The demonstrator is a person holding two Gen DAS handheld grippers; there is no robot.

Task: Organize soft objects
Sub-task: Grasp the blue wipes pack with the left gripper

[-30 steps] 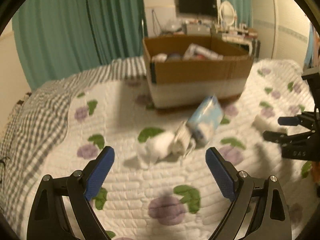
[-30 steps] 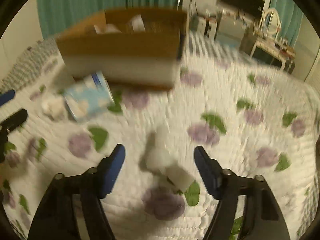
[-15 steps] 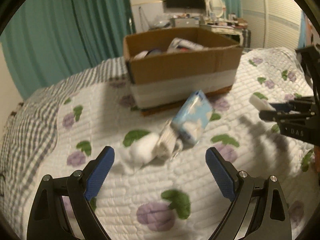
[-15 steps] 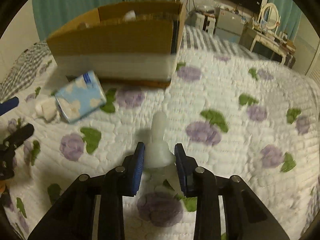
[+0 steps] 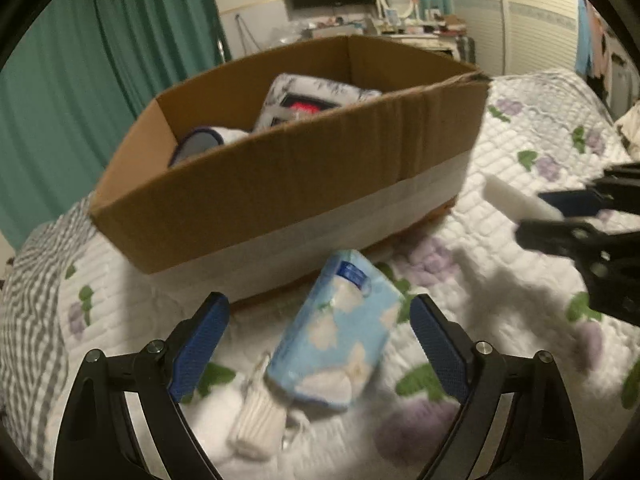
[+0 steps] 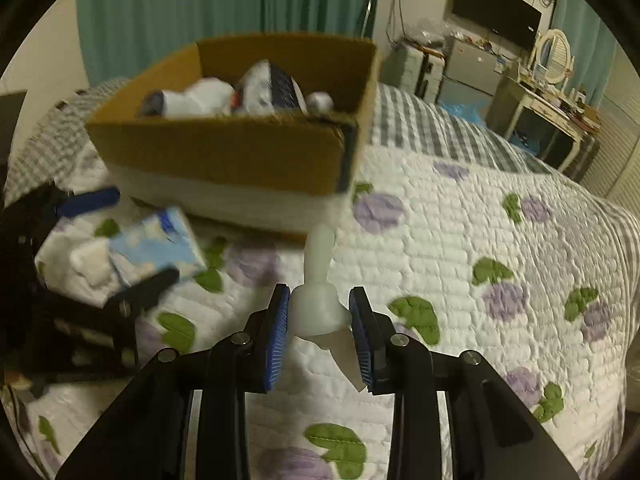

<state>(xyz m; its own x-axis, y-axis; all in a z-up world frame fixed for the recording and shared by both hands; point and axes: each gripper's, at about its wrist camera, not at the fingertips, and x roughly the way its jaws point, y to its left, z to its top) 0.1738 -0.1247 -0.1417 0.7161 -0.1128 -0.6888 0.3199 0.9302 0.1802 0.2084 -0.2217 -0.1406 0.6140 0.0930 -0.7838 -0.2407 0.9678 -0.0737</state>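
My left gripper (image 5: 320,344) is open, its fingers on either side of a light blue tissue pack (image 5: 340,340) that lies on the quilt; it also shows in the right wrist view (image 6: 160,244). A small white rolled cloth (image 5: 256,420) lies just in front of the pack. My right gripper (image 6: 319,320) is shut on a white foam piece (image 6: 316,300) and holds it above the quilt; it also shows in the left wrist view (image 5: 516,200). A cardboard box (image 5: 288,184) with several soft items inside stands behind the pack, and it shows in the right wrist view (image 6: 224,152).
A white quilt with purple flowers (image 6: 480,260) covers the bed. A grey checked blanket (image 5: 28,320) lies at the left. Teal curtains (image 5: 80,80), a TV (image 6: 496,8) and a dressing table (image 6: 552,92) stand beyond the bed.
My right gripper closed on the white foam piece and lifted it toward the box. My left gripper moved forward until the tissue pack sits between its open fingers.
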